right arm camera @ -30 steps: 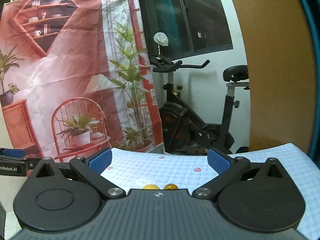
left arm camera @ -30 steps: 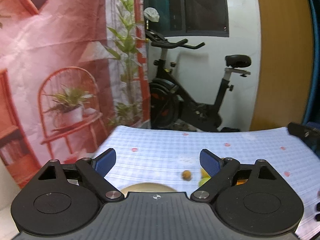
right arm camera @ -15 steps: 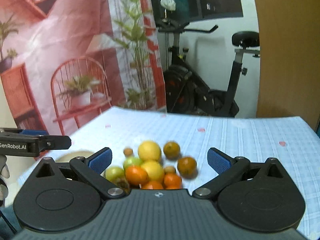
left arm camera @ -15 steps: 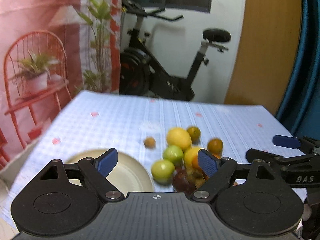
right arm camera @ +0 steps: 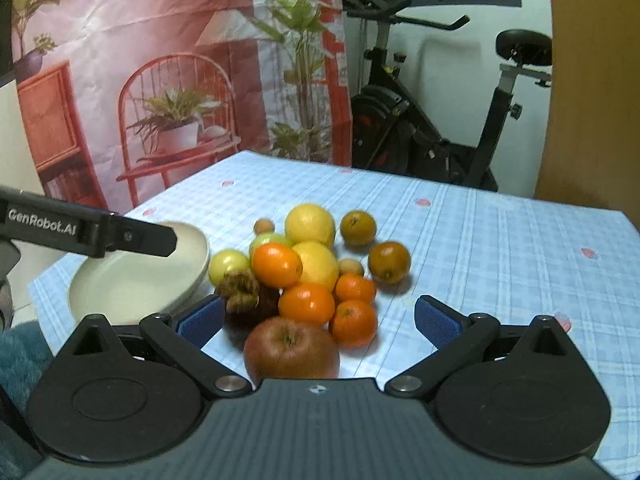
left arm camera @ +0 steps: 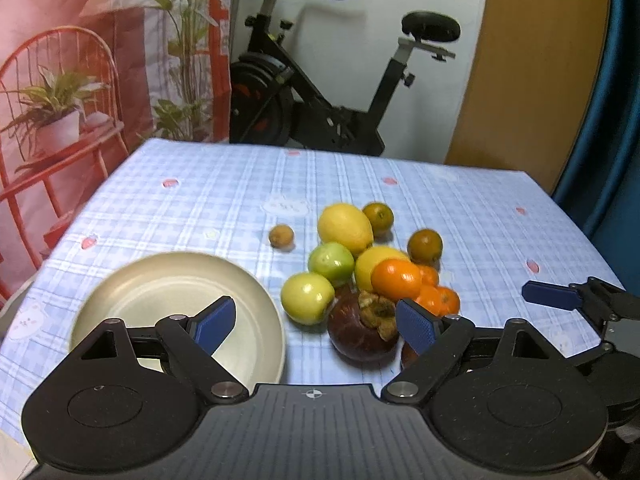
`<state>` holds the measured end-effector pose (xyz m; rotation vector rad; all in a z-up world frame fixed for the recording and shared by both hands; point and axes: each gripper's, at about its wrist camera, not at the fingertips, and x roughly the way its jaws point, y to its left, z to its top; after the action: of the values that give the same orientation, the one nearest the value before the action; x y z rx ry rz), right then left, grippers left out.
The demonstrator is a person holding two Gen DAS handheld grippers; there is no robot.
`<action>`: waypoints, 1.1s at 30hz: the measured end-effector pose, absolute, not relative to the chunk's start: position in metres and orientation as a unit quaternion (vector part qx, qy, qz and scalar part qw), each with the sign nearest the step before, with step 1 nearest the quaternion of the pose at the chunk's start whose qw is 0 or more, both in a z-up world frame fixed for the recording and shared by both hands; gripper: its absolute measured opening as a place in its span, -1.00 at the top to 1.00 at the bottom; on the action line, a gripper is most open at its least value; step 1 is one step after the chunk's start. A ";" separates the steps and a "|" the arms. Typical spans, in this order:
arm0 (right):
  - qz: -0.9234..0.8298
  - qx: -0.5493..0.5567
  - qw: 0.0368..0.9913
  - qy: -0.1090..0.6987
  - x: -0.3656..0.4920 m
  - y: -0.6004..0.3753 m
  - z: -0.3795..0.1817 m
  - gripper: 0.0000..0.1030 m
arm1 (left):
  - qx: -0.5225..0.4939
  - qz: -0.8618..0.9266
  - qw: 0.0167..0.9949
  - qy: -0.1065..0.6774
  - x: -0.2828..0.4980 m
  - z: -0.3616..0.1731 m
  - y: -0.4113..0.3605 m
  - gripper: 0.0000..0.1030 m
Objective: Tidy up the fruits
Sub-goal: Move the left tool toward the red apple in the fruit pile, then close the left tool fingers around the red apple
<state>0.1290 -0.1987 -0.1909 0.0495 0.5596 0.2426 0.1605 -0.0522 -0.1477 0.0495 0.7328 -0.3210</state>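
The fruit sits heaped in 1 loose pile near the middle of the worktop [left arm camera: 200, 200], which makes sense for a sorting job that has not begun: nothing is in the cream plate [left arm camera: 120, 292] yet. That plate waits empty toward the worktop's near left corner, just beside the pile, a short carry for anything picked.

The left gripper [left arm camera: 316, 322] hangs above the near edge with its fingers well apart, having just narrowed a little, and nothing is between them. Ahead of it lies the dark mangosteen [left arm camera: 360, 336], touching a green apple [left arm camera: 306, 298], so I judge that it is lining up on this near side of the heap.

The right gripper [right arm camera: 318, 318] also has its fingers spread wide and empty. A red apple [right arm camera: 292, 354] lies closest in front of it, with 3 small mandarins [right arm camera: 306, 304] packed just behind and 2 lemons [right arm camera: 310, 224] deeper in.

The fruits lean on each other, so pulling 1 from the middle could set the round ones rolling; the outliers, such as the small brown longan [left arm camera: 281, 236] apart at the far side, look safer.
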 end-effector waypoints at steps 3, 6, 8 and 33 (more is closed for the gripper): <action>0.121 0.008 0.951 0.285 0.130 -0.194 -0.199 -0.91 | 0.022 -0.172 0.920 0.351 0.155 -0.151 -0.057 -0.48; 0.138 0.002 0.945 0.295 0.130 -0.191 -0.207 -0.77 | 0.014 -0.206 0.911 0.356 0.156 -0.153 -0.063 -0.46; 0.148 0.009 0.942 0.301 0.132 -0.190 -0.212 -0.72 | 0.016 -0.221 0.906 0.361 0.157 -0.156 -0.069 -0.45; 0.166 0.013 0.940 0.299 0.139 -0.188 -0.236 -0.34 | 0.008 -0.292 0.847 0.443 0.175 -0.192 -0.117 -0.27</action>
<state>0.1388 -0.1884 -0.2355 0.0268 0.6105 0.3381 0.1750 -0.1168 -0.1921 0.0163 0.9338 -0.6166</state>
